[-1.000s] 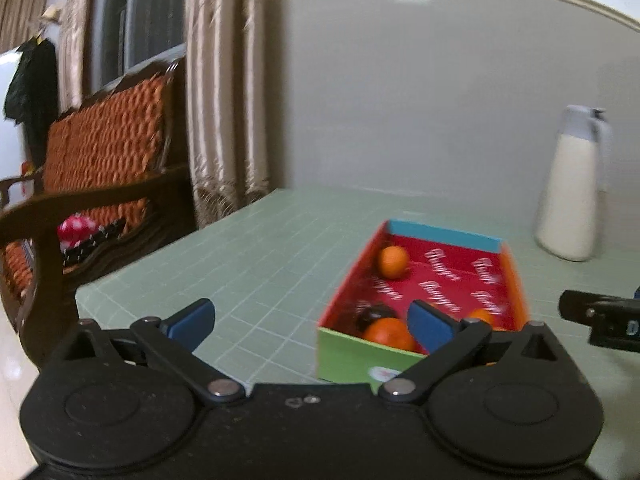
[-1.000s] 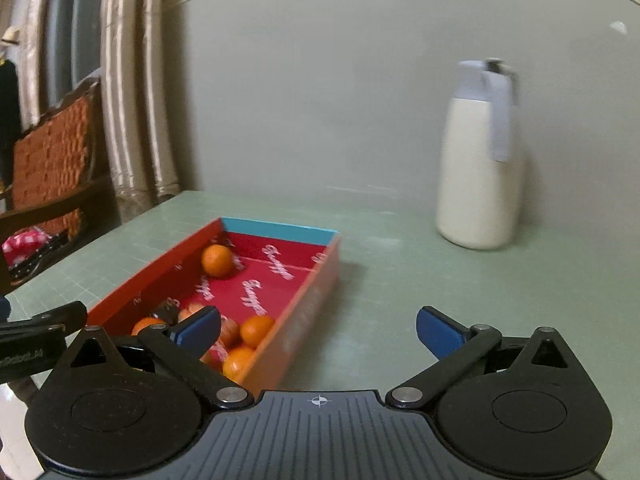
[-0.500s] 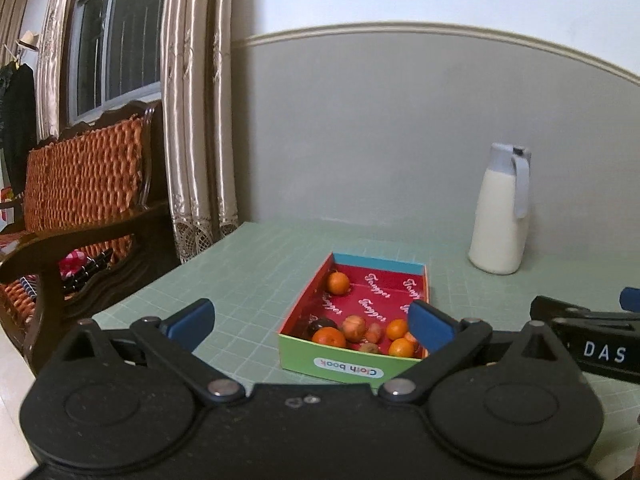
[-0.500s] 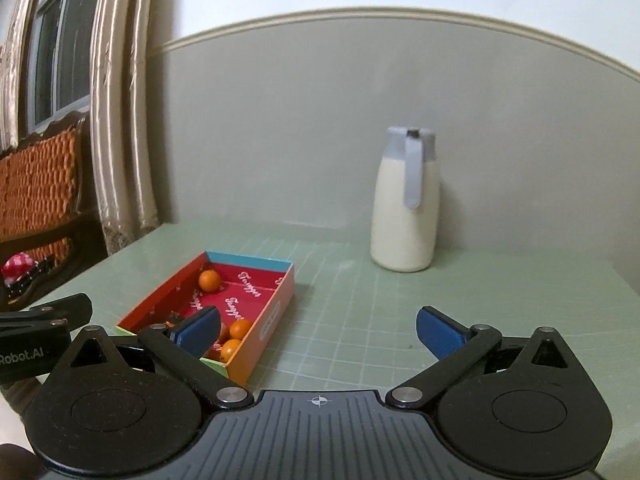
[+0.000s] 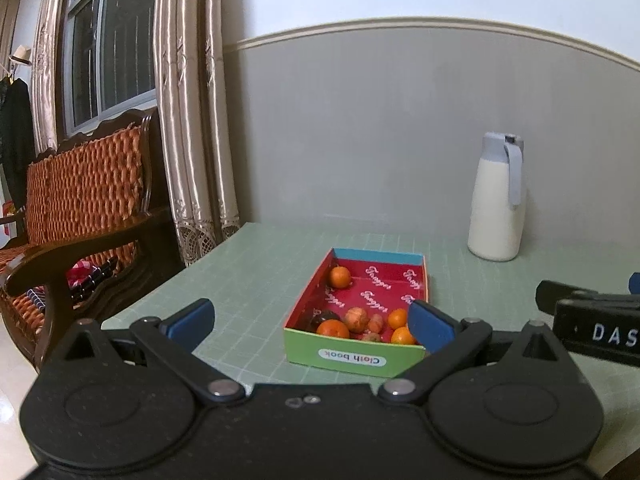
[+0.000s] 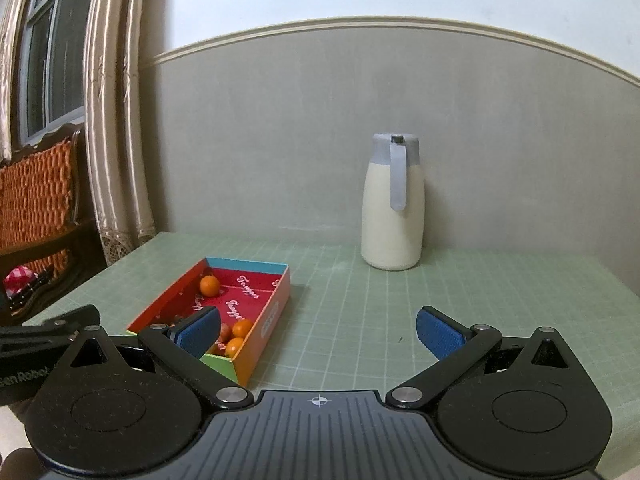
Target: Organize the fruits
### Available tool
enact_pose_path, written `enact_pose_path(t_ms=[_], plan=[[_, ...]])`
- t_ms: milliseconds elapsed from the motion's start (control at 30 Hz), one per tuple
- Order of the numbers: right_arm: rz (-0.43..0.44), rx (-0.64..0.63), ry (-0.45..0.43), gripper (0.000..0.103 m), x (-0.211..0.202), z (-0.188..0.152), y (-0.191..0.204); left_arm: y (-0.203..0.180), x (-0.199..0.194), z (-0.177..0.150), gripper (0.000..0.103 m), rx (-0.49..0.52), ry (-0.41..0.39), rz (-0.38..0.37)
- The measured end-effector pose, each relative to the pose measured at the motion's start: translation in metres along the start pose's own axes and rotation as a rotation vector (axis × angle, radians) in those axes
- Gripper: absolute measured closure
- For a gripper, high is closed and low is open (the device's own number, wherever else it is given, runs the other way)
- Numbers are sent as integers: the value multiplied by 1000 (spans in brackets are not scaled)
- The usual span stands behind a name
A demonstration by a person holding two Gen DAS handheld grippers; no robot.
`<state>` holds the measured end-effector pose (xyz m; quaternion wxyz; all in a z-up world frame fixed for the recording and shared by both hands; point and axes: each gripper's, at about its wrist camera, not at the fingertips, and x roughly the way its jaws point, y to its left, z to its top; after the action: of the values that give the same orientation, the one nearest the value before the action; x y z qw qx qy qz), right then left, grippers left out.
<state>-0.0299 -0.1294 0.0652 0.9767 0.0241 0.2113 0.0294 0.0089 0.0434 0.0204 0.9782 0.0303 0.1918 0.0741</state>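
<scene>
You've pulled both grippers back since a second ago, so the box (image 5: 354, 354) that filled the left wrist view then now sits small ahead, and the whole table shows. That table (image 6: 360, 320) is pale green with a square grid pattern, pushed up against a grey wall (image 6: 320, 120) with a cream trim rail, white above it. Off to the left you've got shiny beige curtains (image 5: 192, 120) over a window (image 5: 100, 52), plus a dark wooden bench with orange woven upholstery (image 5: 84, 184). A cream-bodied thermos jug (image 6: 393, 204) with a grey lid and handle stands upright near the wall, well apart from the box. It's a shallow open cardboard tray, red inside with white script, blue far wall, green near wall with a "Cloth book" label. Inside, one orange (image 5: 340, 277) sits alone near the far end, and the rest of the fruit bunches at the near end: a few more small oranges (image 5: 333, 329), a paler brownish-orange one (image 5: 357, 319), and something dark (image 5: 322, 317) I can't identify. Your left gripper (image 5: 310, 326) is spread wide with nothing in it, hovering short of the box. Your right gripper (image 6: 318, 332) is also spread wide and holding nothing, over bare table just right of the box.
</scene>
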Motion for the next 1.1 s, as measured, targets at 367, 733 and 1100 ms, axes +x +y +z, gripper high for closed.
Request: enact_pose_path(t_ms=[367, 733, 1100], plan=[[-4, -1, 4, 0, 1, -2, -3, -3, 3, -4, 6, 2, 18, -19], [-1, 4, 7, 0, 2, -3, -6, -3, 5, -4, 6, -5, 31, -29], [-2, 6, 6, 0, 2, -3, -6, -7, 9, -2, 6, 15, 37, -19]])
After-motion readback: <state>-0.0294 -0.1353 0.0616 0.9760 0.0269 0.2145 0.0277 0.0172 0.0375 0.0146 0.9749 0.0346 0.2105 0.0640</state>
